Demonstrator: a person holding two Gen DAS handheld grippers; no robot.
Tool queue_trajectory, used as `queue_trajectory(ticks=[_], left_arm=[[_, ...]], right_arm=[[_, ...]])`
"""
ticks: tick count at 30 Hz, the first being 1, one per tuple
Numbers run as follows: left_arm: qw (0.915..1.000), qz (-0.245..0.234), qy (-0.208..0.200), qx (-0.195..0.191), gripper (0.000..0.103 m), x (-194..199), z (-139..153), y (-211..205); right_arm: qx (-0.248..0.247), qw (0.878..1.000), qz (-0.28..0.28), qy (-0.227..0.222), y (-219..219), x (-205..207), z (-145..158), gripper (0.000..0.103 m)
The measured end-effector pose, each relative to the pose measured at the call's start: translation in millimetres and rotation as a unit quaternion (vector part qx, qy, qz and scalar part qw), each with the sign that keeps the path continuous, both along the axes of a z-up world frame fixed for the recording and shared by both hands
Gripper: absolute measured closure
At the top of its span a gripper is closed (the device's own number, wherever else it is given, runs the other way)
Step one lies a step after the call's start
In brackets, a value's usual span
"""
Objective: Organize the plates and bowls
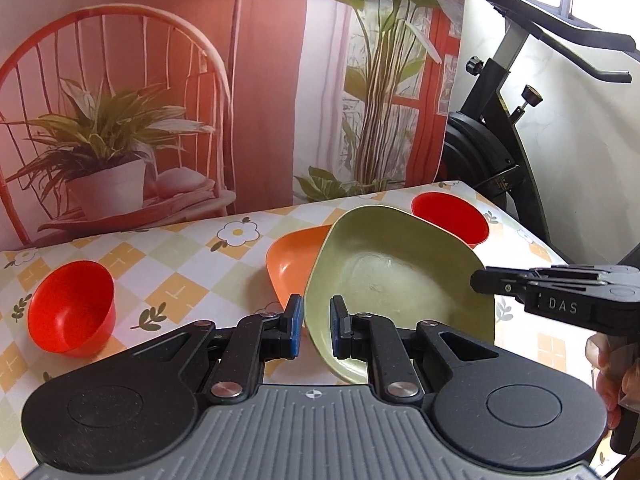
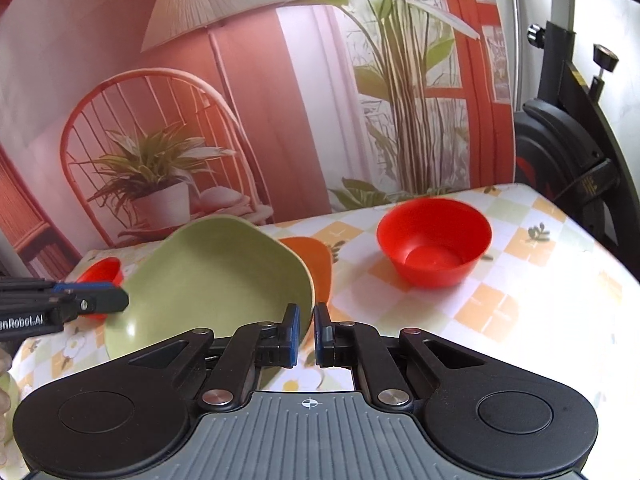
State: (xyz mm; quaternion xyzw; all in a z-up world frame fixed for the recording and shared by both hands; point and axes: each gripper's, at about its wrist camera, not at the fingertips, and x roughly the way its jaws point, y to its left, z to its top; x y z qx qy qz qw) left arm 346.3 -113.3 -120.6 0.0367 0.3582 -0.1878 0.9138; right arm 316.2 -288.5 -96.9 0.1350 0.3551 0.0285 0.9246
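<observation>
The left gripper (image 1: 316, 326) is clamping the green plate (image 1: 396, 276) by its near rim, tilted above the orange plate (image 1: 290, 260). The right gripper (image 2: 307, 334) is pinching the opposite rim. The plate appears light, rigid and slippery.

Probably a home room: a flower-patterned tablecloth (image 1: 168, 264), an exercise bike (image 1: 500, 128) and a printed backdrop (image 1: 240, 100).

The left hand-held gripper (image 1: 316, 330) pinches the near rim of a green plate (image 1: 396, 276) between its blue pads — the plate tilts up above the counter (image 1: 192, 248). An orange plate (image 1: 290, 260) lies just behind it. One red bowl (image 1: 72, 312) sits at left, another (image 1: 450, 216) far right. The right hand-held gripper (image 1: 480, 280) reaches in at the plate's right edge.
</observation>
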Motion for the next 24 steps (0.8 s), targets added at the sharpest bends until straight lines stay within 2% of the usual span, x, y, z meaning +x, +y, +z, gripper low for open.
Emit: queue_trajectory(ticks=[2,6,11,13,17,24], left_arm=[[0.9999,-0.004,0.006,-0.011,0.088,2.7,-5.5,-0.4],[0.9999,-0.009,0.004,-0.008,0.088,8.0,-16.1,-5.4],[0.9995,0.021,0.014,-0.016,0.088,25.3,-27.9,5.5],[0.9992,0.027,0.026,-0.016,0.088,26.9,-32.1,13.2],[0.9979,0.029,0.048,-0.032,0.087,18.4,-39.3,32.1],[0.9962,0.013,0.063,-0.058,0.087,4.9,-50.7,36.4]], right_arm=[[-0.005,1.000,0.009,-0.003,-3.2,12.8,0.2,0.098],[-0.036,0.999,0.024,-0.002,0.5,42.0,-3.7,0.099],[-0.056,0.998,0.023,0.022,6.0,63.0,-18.0,0.099],[-0.050,0.998,0.036,0.027,6.8,59.9,-19.1,0.098],[-0.037,0.998,0.051,0.024,3.2,40.7,-18.8,0.084],[-0.019,0.996,0.070,0.058,0.9,17.8,-35.9,0.082]])
